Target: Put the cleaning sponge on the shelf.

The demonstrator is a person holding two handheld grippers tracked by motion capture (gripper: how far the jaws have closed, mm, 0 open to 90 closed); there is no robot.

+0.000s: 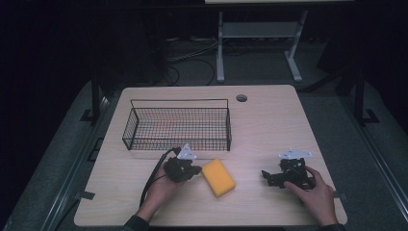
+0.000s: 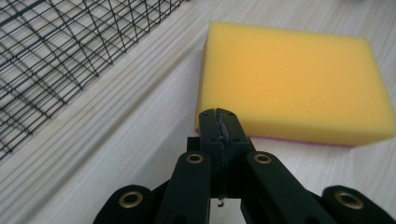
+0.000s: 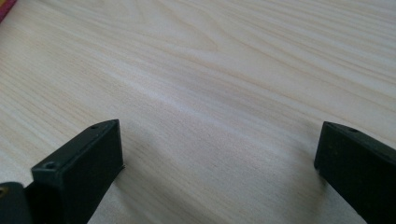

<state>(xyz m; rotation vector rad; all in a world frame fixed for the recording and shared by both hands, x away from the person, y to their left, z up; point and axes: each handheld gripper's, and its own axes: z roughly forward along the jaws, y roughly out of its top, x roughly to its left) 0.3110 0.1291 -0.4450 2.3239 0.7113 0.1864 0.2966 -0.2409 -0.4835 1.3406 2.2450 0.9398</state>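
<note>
**Closed left jaws at the edge of a yellow sponge**

The left gripper (image 2: 219, 122) has its two jaws pressed flat together with nothing between them, and their tips sit right at the near long edge of the yellow sponge (image 2: 289, 79), touching it or just short of it; which of the two I cannot tell. The sponge lies flat on the table (image 1: 269, 120), straight ahead of those fingertips, with a thin pink layer showing along its underside. To the left of the fingers, near but apart, runs the wall of the black wire basket (image 2: 56, 51).

The right gripper (image 3: 219, 158) has its jaws standing wide apart over bare tabletop, with nothing between them, well apart from the sponge.

The sponge looks light and soft, likely to squash under the pads rather than slip, and not fragile. A grip across its short width, near the middle of the long sides, would probably hold best; the jaws must open first, since closed tips can only push it.

In the high view the wire basket (image 1: 178, 127) looks empty, its mesh floor bare, standing just beyond the left gripper (image 1: 195, 169) and the sponge (image 1: 218, 177).
</note>
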